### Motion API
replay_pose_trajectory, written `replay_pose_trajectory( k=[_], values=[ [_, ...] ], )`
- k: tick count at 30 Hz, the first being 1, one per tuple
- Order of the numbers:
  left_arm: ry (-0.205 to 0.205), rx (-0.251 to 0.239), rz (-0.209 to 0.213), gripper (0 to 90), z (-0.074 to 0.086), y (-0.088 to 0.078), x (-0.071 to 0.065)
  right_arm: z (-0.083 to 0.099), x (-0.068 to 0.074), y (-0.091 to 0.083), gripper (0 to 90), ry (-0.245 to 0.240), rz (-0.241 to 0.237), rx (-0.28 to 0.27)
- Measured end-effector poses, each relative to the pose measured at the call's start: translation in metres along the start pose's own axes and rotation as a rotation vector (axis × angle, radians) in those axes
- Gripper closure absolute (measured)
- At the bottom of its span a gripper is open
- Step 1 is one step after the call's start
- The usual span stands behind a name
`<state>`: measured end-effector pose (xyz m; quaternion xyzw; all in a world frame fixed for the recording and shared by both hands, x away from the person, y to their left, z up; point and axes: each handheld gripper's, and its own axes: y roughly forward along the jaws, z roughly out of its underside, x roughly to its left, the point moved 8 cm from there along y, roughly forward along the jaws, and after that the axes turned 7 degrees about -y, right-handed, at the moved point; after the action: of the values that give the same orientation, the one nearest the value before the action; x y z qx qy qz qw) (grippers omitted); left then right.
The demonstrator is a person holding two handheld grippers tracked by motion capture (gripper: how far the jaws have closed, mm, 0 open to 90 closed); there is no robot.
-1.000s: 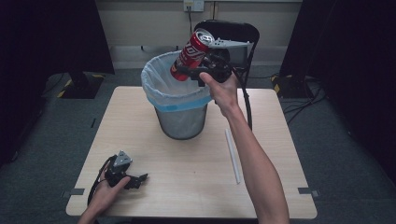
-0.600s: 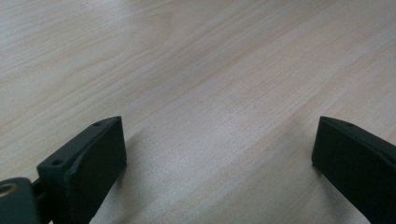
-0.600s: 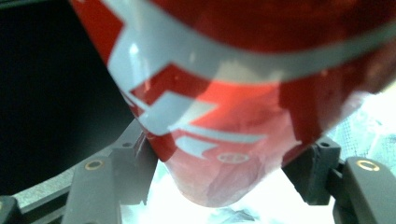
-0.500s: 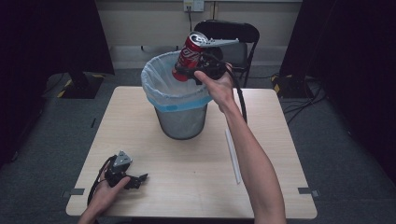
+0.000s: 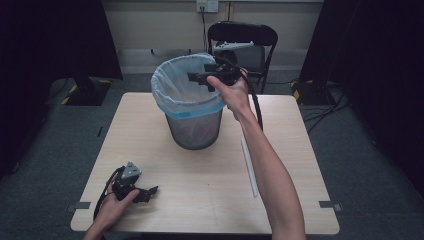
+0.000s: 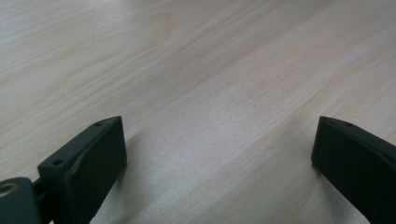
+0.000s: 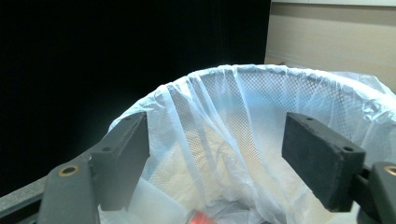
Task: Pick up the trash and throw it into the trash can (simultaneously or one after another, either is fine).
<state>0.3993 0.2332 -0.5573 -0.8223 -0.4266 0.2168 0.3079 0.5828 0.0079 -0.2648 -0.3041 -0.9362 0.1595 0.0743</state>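
Observation:
A mesh waste bin (image 5: 194, 127) with a pale blue liner stands at the table's far middle. My right gripper (image 5: 193, 78) hovers over its right rim, pointing left across the opening. Its jaws have just been opening and nothing is between them. In the right gripper view the right gripper (image 7: 217, 154) looks down into the bin (image 7: 243, 107), where a bit of a red can (image 7: 203, 217) shows at the bottom. My left gripper (image 5: 150, 193) rests on the table at the near left, held by a hand. In its own view the left gripper (image 6: 219, 154) stands open over bare wood.
A white strip (image 5: 249, 167) lies on the wooden table (image 5: 200, 205) to the right of the bin, beside the right forearm. A black folding chair (image 5: 245, 40) stands behind the table. Dark floor surrounds the table.
The red can was between the right gripper's jaws above the bin; now the jaws are wider and empty. The right gripper has come lower over the rim. The left gripper has not moved.

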Motion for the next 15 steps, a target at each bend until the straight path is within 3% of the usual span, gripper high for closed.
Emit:
replay_pose_trajectory(
  k=[5,15],
  values=[
    [0.000,0.000,0.000,2.8,0.000,0.000,0.000,-0.002,0.004,-0.003,18.7,-0.008,-0.010,-0.007],
    [0.007,0.006,-0.002,2.8,0.000,-0.001,0.001,-0.003,0.005,-0.022,21.7,-0.018,-0.006,-0.037]
  ],
)
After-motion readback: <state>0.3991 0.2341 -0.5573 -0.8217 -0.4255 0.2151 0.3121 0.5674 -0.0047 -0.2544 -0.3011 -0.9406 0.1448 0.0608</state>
